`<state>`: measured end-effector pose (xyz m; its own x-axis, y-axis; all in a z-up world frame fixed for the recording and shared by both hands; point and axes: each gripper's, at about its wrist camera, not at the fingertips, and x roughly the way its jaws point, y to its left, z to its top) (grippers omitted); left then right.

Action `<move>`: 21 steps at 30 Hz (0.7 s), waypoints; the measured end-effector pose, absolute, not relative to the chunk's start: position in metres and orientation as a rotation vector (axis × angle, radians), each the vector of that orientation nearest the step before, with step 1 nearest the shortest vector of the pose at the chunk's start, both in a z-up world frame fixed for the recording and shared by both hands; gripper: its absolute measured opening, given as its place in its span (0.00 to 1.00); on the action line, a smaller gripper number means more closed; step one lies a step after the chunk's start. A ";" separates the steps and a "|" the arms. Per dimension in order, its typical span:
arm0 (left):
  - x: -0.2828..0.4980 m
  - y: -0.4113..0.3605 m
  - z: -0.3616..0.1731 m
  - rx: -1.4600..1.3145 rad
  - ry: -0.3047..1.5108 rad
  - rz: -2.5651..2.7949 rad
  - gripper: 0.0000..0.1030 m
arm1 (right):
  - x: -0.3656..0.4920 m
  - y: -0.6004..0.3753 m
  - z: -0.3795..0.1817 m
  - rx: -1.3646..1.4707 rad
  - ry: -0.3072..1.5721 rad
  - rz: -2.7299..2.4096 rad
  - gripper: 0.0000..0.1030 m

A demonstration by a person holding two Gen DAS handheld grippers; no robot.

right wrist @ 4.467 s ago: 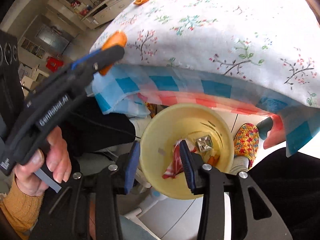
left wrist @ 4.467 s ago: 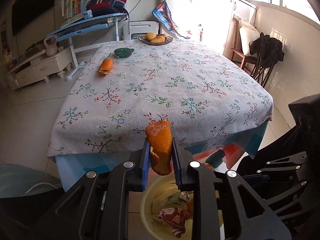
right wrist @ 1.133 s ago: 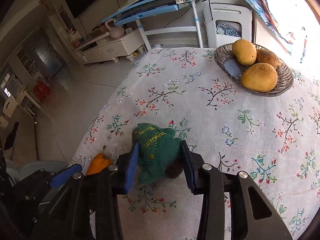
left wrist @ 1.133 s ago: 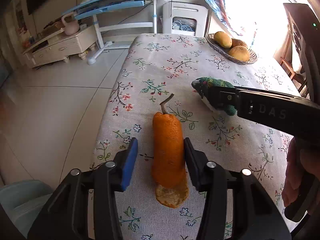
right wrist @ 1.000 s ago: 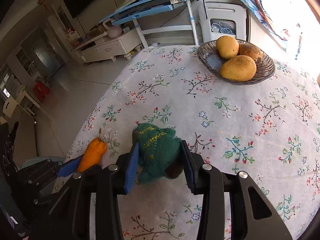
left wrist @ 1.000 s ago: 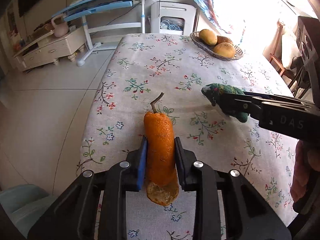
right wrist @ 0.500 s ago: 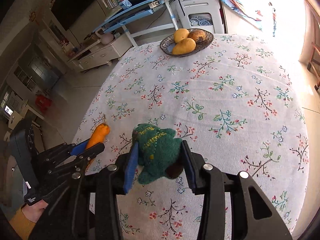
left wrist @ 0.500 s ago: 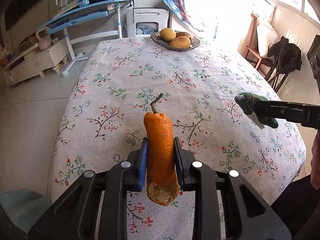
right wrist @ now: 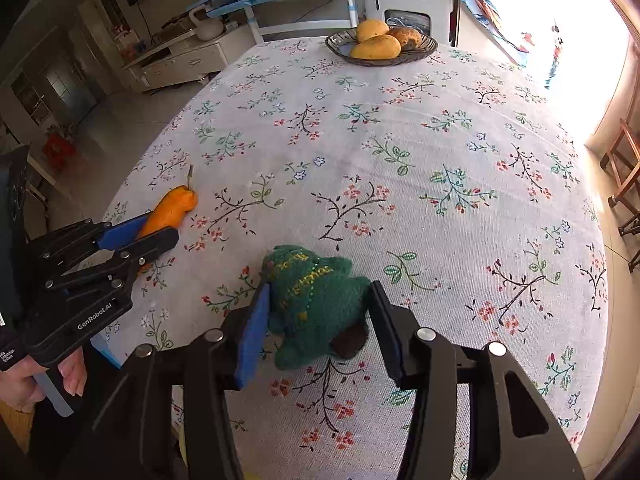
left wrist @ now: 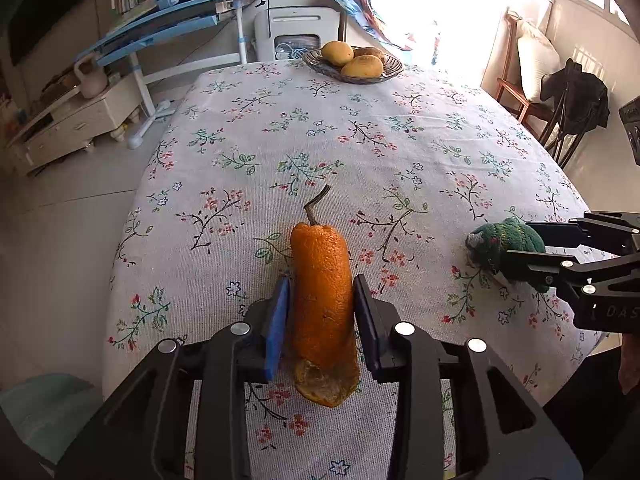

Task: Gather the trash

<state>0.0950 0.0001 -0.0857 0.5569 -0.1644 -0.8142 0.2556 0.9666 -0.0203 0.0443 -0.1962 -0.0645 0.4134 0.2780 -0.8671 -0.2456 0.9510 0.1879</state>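
Note:
A curled orange peel (left wrist: 322,292) with a stem stands between the pads of my left gripper (left wrist: 321,280), low over the flowered tablecloth (left wrist: 360,140). Its jaws are opening, and thin gaps show on both sides of the peel. My right gripper (right wrist: 319,287) straddles a green knitted toy (right wrist: 316,304) near the table's front edge. Those jaws are opening too, with the pads just off the wool. In the right wrist view the left gripper (right wrist: 160,226) and the peel (right wrist: 172,206) sit at the left. The left wrist view shows the toy (left wrist: 496,238) and right gripper (left wrist: 520,242) at the right.
A basket of yellow fruit (left wrist: 352,62) stands at the table's far end. Beyond it are a blue desk (left wrist: 180,12) and a white appliance (left wrist: 296,36). A chair with dark clothes (left wrist: 572,100) is at the right. A hand (right wrist: 72,372) holds the left gripper's handle.
Both grippers have drawn back from the far part of the table toward its near edge with the peel and the toy. Both pairs of jaws are now wider apart than half a second ago.

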 end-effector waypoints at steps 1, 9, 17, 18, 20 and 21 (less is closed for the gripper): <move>0.095 0.001 -0.086 0.102 0.947 -0.242 0.39 | 0.044 -0.196 -0.065 0.036 1.098 0.325 0.50; 0.093 0.008 -0.086 0.088 0.941 -0.214 0.58 | 0.042 -0.196 -0.067 0.040 1.098 0.307 0.56; 0.093 0.013 -0.087 0.074 0.943 -0.195 0.63 | 0.038 -0.195 -0.068 0.037 1.098 0.303 0.59; 0.093 0.013 -0.087 0.074 0.943 -0.193 0.64 | 0.037 -0.195 -0.068 0.038 1.098 0.303 0.59; 0.093 0.013 -0.087 0.074 0.943 -0.194 0.65 | 0.037 -0.196 -0.067 0.045 1.099 0.303 0.60; 0.093 0.013 -0.087 0.075 0.943 -0.193 0.65 | 0.037 -0.196 -0.067 0.045 1.099 0.303 0.60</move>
